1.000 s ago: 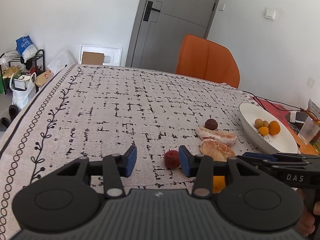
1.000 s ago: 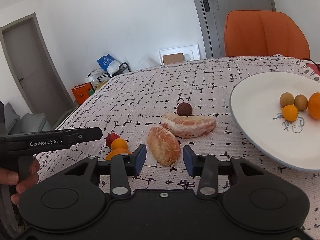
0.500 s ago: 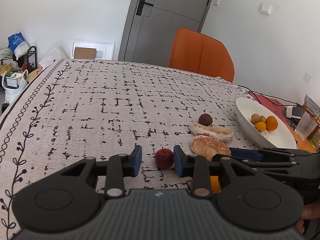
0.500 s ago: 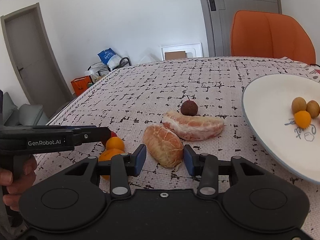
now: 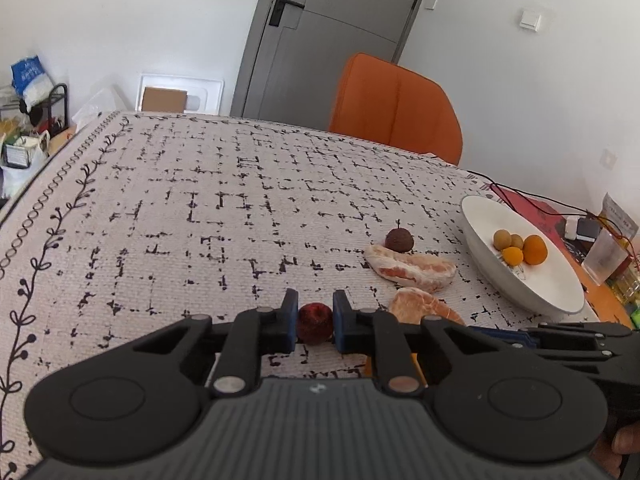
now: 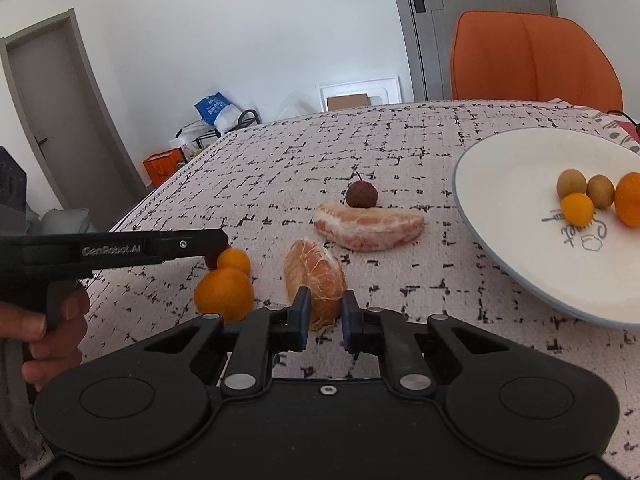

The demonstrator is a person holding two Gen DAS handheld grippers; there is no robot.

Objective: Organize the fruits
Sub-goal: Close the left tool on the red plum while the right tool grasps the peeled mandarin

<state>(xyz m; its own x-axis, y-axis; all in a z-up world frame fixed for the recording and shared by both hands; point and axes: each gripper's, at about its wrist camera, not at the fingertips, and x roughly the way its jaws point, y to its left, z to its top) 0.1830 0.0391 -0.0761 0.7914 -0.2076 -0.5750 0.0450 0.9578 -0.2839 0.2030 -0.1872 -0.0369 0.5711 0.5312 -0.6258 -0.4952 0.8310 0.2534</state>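
Left tool (image 5: 314, 325) clamped on red lychee (image 5: 314, 323), right tool (image 6: 325, 315) clamped on peeled segment (image 6: 315, 280); both low on table (image 5: 200, 208), presumably for transfer to plate (image 6: 516, 264).

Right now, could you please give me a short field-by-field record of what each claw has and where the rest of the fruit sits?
left claw: shut on red lychee
right claw: shut on near pomelo segment
white plate: two oranges, two brown longans
tablecloth: far pomelo segment, dark lychee behind it, two oranges beside the left claw
held fruit: both seem to rest on the cloth
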